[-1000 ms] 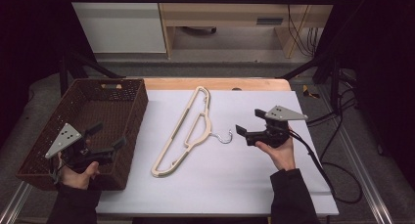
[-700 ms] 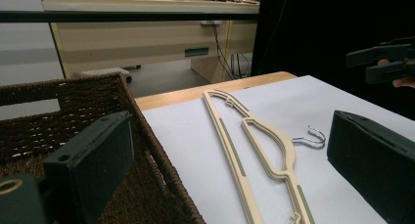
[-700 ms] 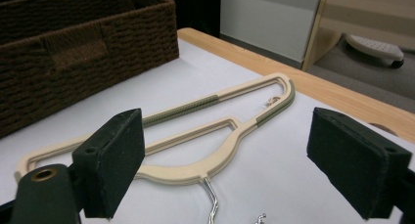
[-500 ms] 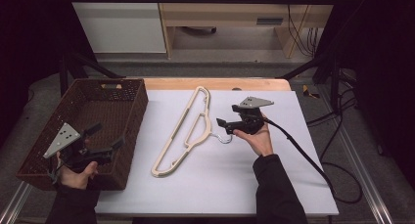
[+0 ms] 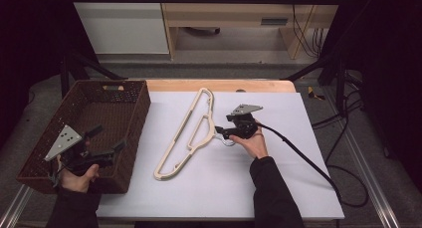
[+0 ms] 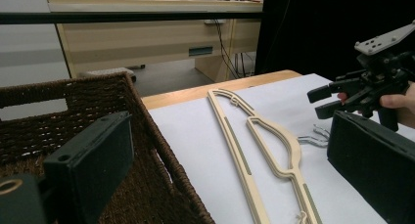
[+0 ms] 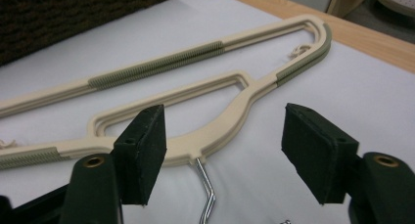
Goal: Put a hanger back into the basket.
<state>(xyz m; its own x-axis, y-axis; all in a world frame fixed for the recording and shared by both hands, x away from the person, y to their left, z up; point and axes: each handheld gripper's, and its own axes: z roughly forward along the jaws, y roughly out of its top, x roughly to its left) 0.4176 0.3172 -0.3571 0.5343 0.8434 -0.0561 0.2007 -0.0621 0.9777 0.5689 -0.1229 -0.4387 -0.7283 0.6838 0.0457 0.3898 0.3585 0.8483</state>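
A cream plastic hanger (image 5: pixel 188 134) lies slantwise on the white table (image 5: pixel 278 183), its metal hook (image 5: pixel 227 141) pointing right. My right gripper (image 5: pixel 218 133) stands open just right of the hanger's neck, above the hook. In the right gripper view the neck (image 7: pixel 230 120) and the hook's wire (image 7: pixel 207 189) sit between the two open pads (image 7: pixel 145 150). My left gripper (image 5: pixel 109 137) hovers open over the near right corner of the brown wicker basket (image 5: pixel 45 146), with nothing between its fingers. The left gripper view looks across the hanger (image 6: pixel 266 138) to the right gripper (image 6: pixel 329 99).
The basket (image 6: pixel 73 111) takes up the table's left side and looks empty. A wooden strip (image 5: pixel 219 85) runs along the table's far edge. A cable (image 5: pixel 303 158) trails from the right gripper across the table's right part. Behind stands a wooden desk (image 6: pixel 161 33).
My right gripper has moved left across the table to the hanger's neck and hook, still open. The left gripper has stayed over the basket's corner.
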